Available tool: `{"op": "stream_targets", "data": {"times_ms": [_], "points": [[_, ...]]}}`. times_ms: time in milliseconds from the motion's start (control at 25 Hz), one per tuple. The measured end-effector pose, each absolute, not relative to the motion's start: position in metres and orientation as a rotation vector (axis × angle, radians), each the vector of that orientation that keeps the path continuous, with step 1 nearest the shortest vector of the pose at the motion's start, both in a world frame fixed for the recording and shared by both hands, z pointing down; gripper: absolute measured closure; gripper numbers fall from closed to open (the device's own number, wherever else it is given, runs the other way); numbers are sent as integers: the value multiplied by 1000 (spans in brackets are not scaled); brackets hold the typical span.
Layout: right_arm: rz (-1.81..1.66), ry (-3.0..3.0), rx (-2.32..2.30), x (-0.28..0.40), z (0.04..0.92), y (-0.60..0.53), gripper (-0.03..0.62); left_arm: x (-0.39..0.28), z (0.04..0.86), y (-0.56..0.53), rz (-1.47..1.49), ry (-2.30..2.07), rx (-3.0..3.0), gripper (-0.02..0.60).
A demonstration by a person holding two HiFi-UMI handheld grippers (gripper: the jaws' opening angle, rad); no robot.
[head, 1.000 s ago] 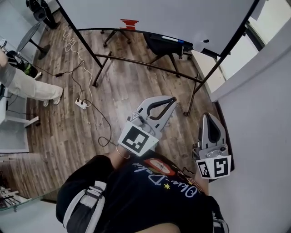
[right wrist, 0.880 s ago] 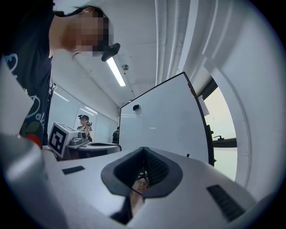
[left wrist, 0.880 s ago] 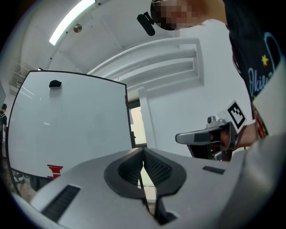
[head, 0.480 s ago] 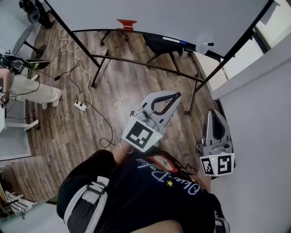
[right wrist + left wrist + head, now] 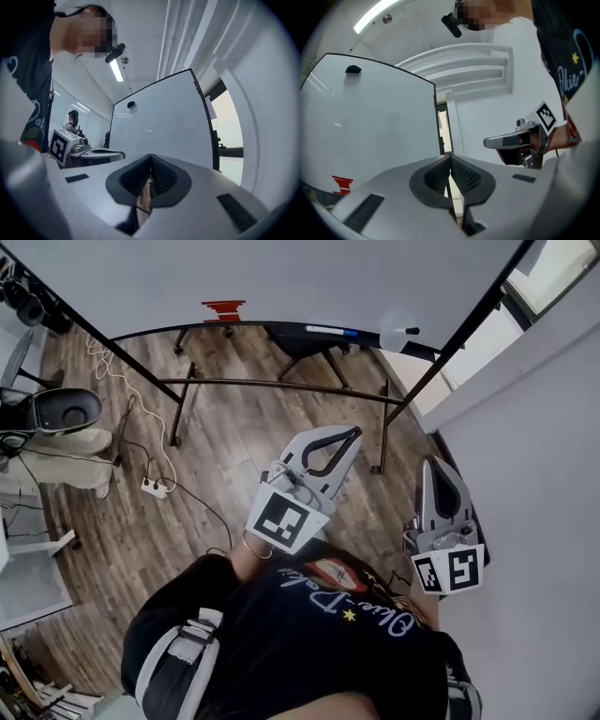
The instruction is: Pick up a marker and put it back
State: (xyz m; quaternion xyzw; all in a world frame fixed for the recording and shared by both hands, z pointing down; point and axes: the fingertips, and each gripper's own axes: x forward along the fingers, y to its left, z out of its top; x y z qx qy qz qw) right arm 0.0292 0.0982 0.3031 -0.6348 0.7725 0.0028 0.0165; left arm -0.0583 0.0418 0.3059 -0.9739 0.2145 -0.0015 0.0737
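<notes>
Approach to the whiteboard (image 5: 309,277): within 1 second I have walked the 2 tools nearer. Left gripper (image 5: 352,433) and right gripper (image 5: 438,465) are closed and empty. The marker (image 5: 328,331) lies on the tray (image 5: 253,324), upper centre, well apart. Pickup not begun.

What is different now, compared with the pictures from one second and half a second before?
The person has moved nearer the whiteboard: in the head view its red eraser and the markers on its tray sit lower and further left. Nothing was taken or released. The left gripper and right gripper stay shut and empty.
</notes>
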Motion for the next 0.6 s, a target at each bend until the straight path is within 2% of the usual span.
{"op": "stream_targets", "data": {"times_ms": [600], "points": [[-15, 2357, -2087, 41, 311, 59, 592, -60, 317, -3, 1, 609, -2969, 578]]}}
